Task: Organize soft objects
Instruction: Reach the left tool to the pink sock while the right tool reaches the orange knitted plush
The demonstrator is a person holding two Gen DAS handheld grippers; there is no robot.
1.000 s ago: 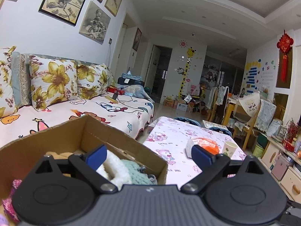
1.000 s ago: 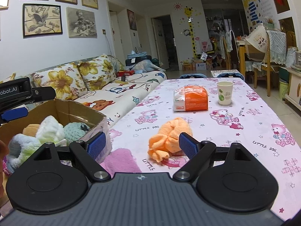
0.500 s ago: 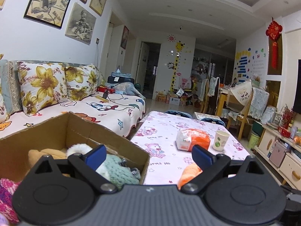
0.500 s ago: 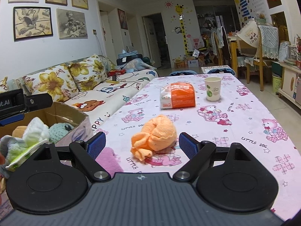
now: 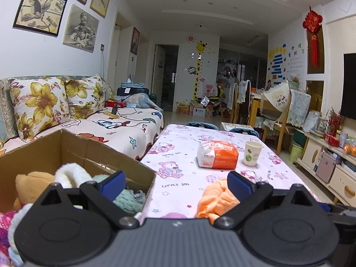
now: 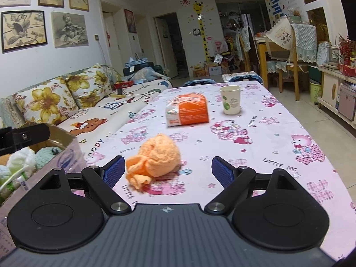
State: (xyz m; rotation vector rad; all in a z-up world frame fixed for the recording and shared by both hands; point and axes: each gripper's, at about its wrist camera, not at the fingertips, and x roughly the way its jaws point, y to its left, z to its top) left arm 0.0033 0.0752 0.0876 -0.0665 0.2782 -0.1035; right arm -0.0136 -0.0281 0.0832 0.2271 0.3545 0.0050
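Right gripper (image 6: pixel 168 170) spread wide, empty, low over the table (image 6: pixel 278 138). Orange knitted bundle (image 6: pixel 155 160) on the cloth just ahead, left of centre, close to the left finger, frayed end trailing toward it. Left gripper (image 5: pixel 175 183) also wide and empty, above the box (image 5: pixel 73 146) of soft things, farther off. Probably the right's pick.

"LITTLE DOG" printed repeatedly on the pink bear-patterned tablecloth (image 6: pixel 278 120) covering the surface, "SWEET" in a speech bubble on the cartoon-printed sofa cover (image 5: pixel 71 123), other lettering too blurred to read
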